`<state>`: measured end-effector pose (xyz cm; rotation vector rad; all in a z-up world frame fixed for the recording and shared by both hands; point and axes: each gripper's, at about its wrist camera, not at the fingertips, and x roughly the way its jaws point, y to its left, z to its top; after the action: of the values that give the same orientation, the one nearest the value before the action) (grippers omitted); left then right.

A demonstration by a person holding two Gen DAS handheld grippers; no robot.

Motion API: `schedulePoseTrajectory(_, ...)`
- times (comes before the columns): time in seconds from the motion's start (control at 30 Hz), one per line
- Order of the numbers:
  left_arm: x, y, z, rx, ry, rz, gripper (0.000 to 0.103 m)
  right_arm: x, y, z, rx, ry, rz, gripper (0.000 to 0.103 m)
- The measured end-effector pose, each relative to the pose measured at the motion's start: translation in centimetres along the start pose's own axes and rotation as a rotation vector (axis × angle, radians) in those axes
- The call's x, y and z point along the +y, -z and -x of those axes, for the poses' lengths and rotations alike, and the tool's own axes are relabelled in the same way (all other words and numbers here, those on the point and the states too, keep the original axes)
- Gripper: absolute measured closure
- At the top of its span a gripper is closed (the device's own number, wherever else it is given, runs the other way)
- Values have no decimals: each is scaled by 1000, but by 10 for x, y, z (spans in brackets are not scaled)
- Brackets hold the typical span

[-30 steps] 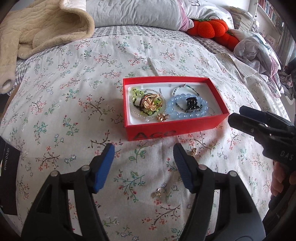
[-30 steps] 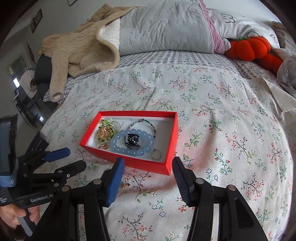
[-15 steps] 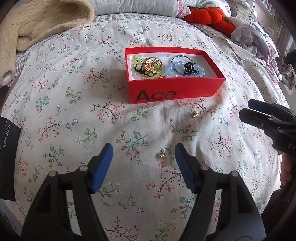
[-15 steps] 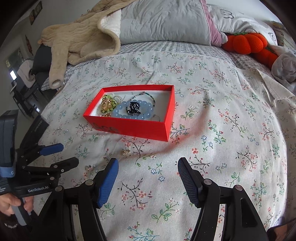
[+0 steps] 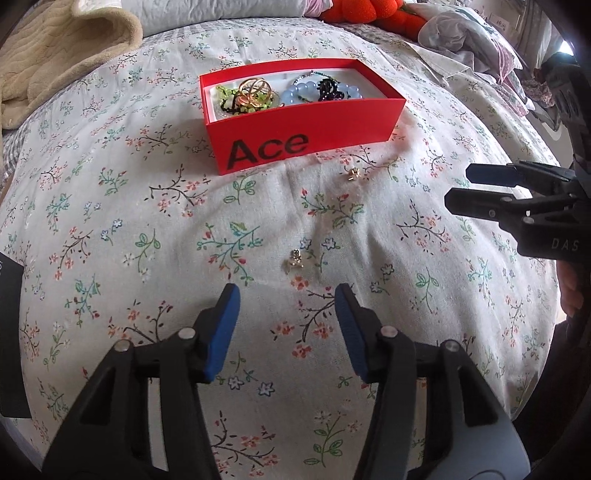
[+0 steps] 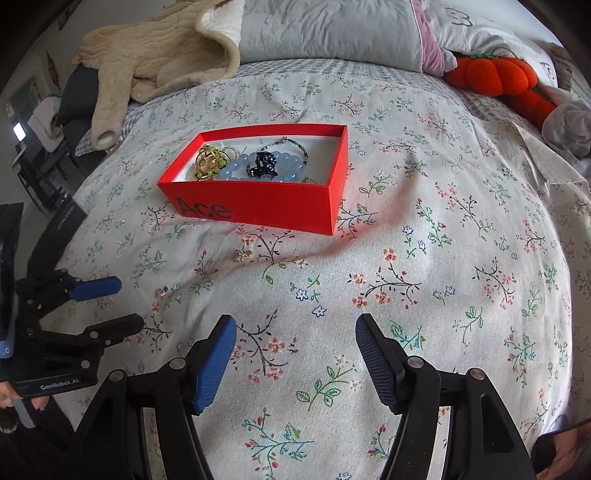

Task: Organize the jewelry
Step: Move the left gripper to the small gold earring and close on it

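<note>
A red box [image 5: 306, 122] marked "Ace" sits on the floral bedspread and holds bracelets, a blue bead bracelet [image 6: 284, 166] and a gold piece [image 5: 253, 88]. Two small gold pieces lie loose on the spread: one [image 5: 294, 257] just ahead of my left gripper [image 5: 286, 295], one [image 5: 354, 174] nearer the box. They also show in the right wrist view, the first [image 6: 161, 292] and the second [image 6: 243, 254]. My left gripper is open and empty. My right gripper [image 6: 293, 328] is open and empty, right of the left one [image 6: 107, 302].
A beige blanket [image 6: 155, 59], grey pillows [image 6: 325, 29] and an orange plush pumpkin [image 6: 495, 74] lie at the head of the bed. Crumpled clothes [image 5: 469, 40] lie at the right. A black card [image 5: 11, 332] lies at the left edge.
Both grippers have pulled back from the box and dropped lower toward the spread. The loose gold pieces now lie ahead of the left gripper. Both stay open.
</note>
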<state>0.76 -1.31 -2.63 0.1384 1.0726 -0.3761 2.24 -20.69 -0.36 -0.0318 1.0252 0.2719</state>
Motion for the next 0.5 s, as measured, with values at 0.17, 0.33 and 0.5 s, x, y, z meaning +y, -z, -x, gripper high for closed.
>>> schedulePoseTrajectory(0.17, -3, 0, -12, 41, 22, -13, 72, 0, 2, -5, 18, 9, -8, 35)
schedulePoseTrajectory(0.33, -6, -3, -24, 42, 19, -35, 74, 2, 5, -9, 40, 13, -6, 35)
schedulePoseTrajectory(0.5, -6, -7, -29, 27, 22, -35, 74, 1, 8, -9, 42, 13, -5, 35)
